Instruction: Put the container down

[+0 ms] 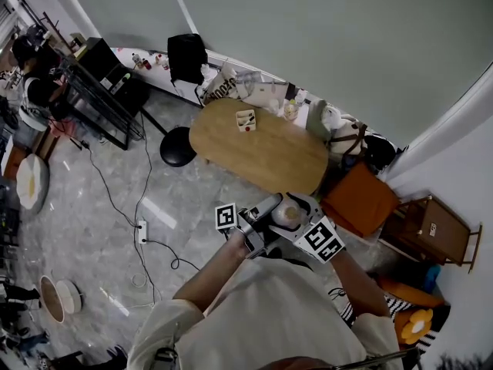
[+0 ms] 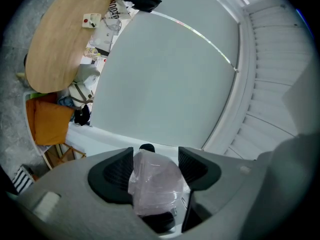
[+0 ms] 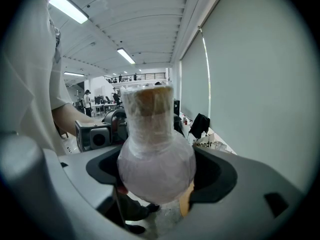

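The film-wrapped container hangs in mid-air near the person's chest, short of the bench, the left hand-held gripper pinching one wrapped end, the right hand-held gripper clamped on its round belly; it looks light, breakable and slippery, best held by the belly.

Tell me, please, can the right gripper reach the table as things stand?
Probably, after a step forward: the table has bare room, with open floor between; right gripper and left gripper both clamp the container.
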The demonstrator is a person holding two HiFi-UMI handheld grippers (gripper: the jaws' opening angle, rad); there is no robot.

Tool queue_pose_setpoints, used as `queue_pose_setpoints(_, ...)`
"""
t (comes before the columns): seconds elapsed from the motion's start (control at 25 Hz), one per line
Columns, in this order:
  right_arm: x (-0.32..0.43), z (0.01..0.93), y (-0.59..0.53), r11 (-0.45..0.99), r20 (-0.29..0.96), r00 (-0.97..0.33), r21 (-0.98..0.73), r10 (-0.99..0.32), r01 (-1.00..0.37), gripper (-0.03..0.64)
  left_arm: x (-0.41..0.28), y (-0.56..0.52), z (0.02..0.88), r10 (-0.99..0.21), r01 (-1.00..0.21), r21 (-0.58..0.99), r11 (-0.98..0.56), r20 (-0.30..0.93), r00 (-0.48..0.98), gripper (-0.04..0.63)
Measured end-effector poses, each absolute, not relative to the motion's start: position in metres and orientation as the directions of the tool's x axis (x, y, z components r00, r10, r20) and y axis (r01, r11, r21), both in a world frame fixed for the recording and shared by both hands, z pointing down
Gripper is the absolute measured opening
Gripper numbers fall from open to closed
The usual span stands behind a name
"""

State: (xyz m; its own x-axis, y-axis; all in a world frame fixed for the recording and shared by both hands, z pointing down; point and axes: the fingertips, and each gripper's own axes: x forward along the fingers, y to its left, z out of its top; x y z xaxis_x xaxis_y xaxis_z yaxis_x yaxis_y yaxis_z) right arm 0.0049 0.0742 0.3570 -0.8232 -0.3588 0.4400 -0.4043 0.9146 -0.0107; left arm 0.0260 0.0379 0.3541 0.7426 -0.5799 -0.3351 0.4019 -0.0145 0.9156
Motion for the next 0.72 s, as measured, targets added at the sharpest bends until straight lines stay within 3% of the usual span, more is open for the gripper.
queue_pose_setpoints(0.72, -0.048, 0.4, -0.093, 0.838, 0.496, -0.749, -0.076, -0.438, -0.541, 0.399, -0.021, -0.125, 0.399, -0.49, 0.413, 0.901, 0.132, -0.303, 0.817, 0.275)
